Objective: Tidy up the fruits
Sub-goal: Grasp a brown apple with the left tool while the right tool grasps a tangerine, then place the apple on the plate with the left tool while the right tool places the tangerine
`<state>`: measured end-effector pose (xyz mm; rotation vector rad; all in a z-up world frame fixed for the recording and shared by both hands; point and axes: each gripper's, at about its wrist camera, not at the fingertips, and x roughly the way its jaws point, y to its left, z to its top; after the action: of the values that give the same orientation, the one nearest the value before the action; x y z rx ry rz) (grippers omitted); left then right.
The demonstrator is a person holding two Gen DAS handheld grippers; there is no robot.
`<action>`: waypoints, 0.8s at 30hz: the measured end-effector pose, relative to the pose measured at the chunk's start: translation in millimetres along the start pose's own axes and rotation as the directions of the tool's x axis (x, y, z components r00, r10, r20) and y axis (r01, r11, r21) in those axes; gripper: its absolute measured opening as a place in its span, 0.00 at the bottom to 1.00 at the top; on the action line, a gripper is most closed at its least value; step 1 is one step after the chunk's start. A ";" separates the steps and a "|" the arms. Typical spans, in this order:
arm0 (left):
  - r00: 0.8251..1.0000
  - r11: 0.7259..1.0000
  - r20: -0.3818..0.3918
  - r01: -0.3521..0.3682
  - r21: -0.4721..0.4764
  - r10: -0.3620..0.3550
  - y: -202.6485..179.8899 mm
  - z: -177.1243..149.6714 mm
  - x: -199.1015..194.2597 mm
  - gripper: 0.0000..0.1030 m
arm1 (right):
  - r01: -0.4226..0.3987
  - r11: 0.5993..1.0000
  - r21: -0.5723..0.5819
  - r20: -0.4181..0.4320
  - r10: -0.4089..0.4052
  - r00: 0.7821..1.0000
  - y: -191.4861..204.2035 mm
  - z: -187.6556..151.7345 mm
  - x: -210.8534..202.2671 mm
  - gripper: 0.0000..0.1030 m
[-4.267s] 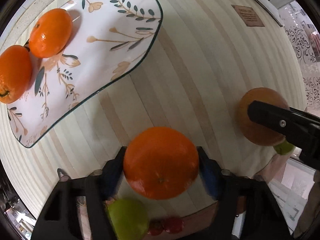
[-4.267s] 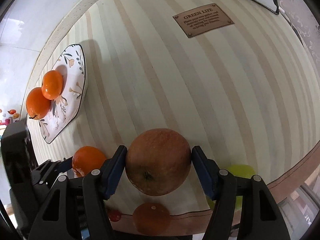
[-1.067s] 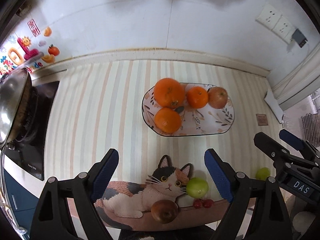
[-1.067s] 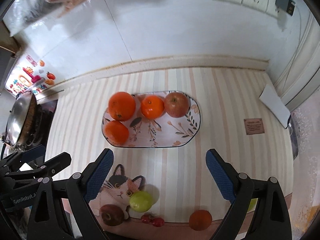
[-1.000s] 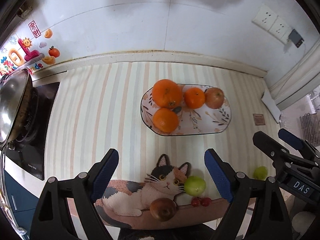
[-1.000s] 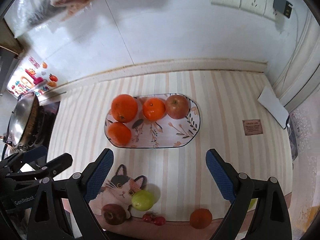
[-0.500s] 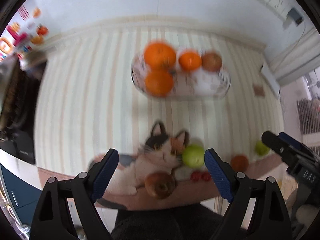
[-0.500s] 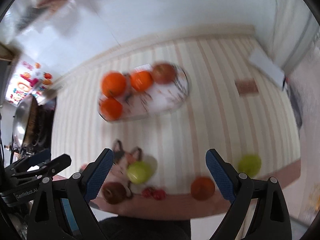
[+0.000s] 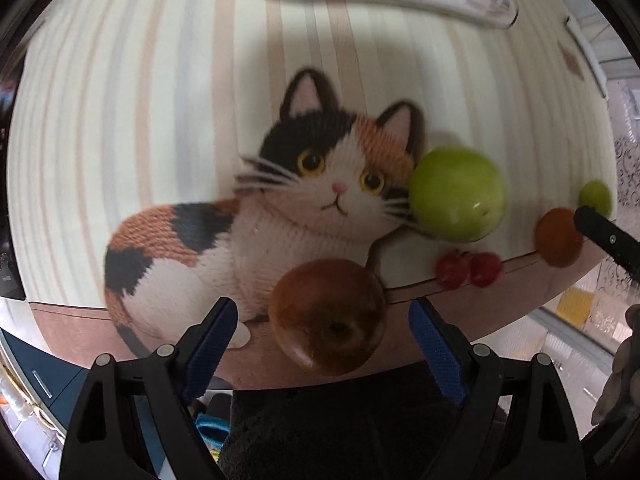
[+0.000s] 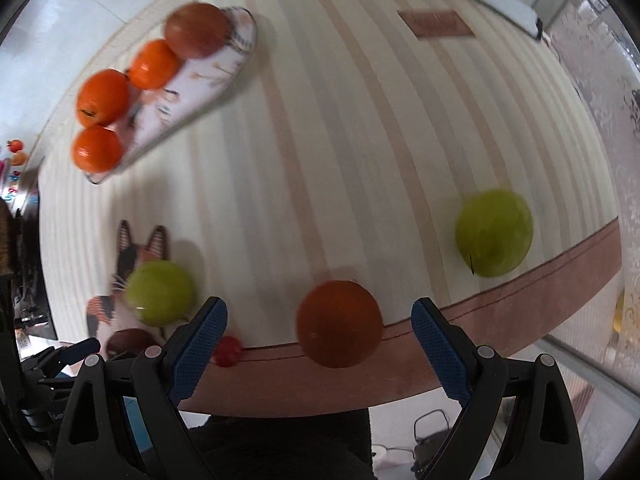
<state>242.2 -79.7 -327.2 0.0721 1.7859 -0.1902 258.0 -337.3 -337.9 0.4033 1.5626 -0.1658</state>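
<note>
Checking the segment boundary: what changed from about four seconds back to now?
Both grippers let go of their fruit: the orange and the red apple they held now sit on the plate. Both then dropped toward the near table edge, fingers open: left gripper around the brown apple, right gripper around a loose orange. Unchanged: both green apples and the cherries stay loose.

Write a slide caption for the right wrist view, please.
Open right tool framing an orange near the mat's front edge, plate of fruit behind.
</note>
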 end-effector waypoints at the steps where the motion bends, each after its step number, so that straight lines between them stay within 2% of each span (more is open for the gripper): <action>1: 1.000 1.000 -0.007 -0.007 0.004 0.007 -1.1 0.2 4.2 0.85 | 0.003 1.000 0.007 -0.008 -0.003 1.000 -2.7 0.4 5.4 0.93; 3: 1.000 1.000 -0.010 -0.009 0.011 0.009 -3.6 0.3 11.4 0.79 | 0.002 1.000 0.022 -0.022 -0.001 1.000 -6.6 -0.6 14.6 0.92; 4: 1.000 1.000 -0.009 -0.012 0.012 0.012 -4.3 0.8 13.5 0.69 | -0.004 1.000 0.028 -0.027 0.004 1.000 -8.5 -1.4 18.9 0.91; 5: 1.000 1.000 -0.013 0.006 0.013 -0.006 -4.3 0.9 14.7 0.62 | -0.004 1.000 0.028 -0.034 0.005 0.999 -8.8 -1.8 21.8 0.86; 6: 1.000 1.000 -0.017 0.019 0.015 -0.018 -5.9 0.8 15.7 0.62 | -0.009 0.999 0.032 -0.046 0.011 0.999 -10.0 -2.7 26.0 0.82; 8: 1.000 0.999 0.005 -0.003 0.034 0.003 -11.5 -0.4 13.1 0.62 | -0.023 0.999 0.037 -0.064 0.025 0.998 -12.3 -5.1 33.3 0.64; 10: 1.000 0.999 0.025 -0.014 0.038 0.013 -14.0 -1.1 10.9 0.62 | -0.029 0.999 0.029 -0.059 0.030 0.998 -13.0 -8.1 36.6 0.57; 17: 0.998 1.000 0.062 -0.003 0.021 0.002 -1.8 5.7 -5.8 0.61 | -0.047 0.999 0.017 -0.028 0.047 0.998 -11.2 -11.5 33.6 0.56; 21: 0.994 0.999 0.109 0.017 0.031 -0.021 -2.7 16.4 -33.2 0.61 | -0.090 0.996 -0.010 0.005 0.090 0.996 -0.4 -7.0 18.2 0.56; 24: 0.986 0.997 0.153 0.062 0.035 -0.067 -8.6 28.5 -62.7 0.61 | -0.136 0.990 -0.042 0.036 0.138 0.990 13.6 4.6 1.7 0.56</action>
<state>282.3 -89.6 -271.4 0.0209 1.6324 -0.2628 267.1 -326.1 -337.8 0.4725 1.4921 -0.0363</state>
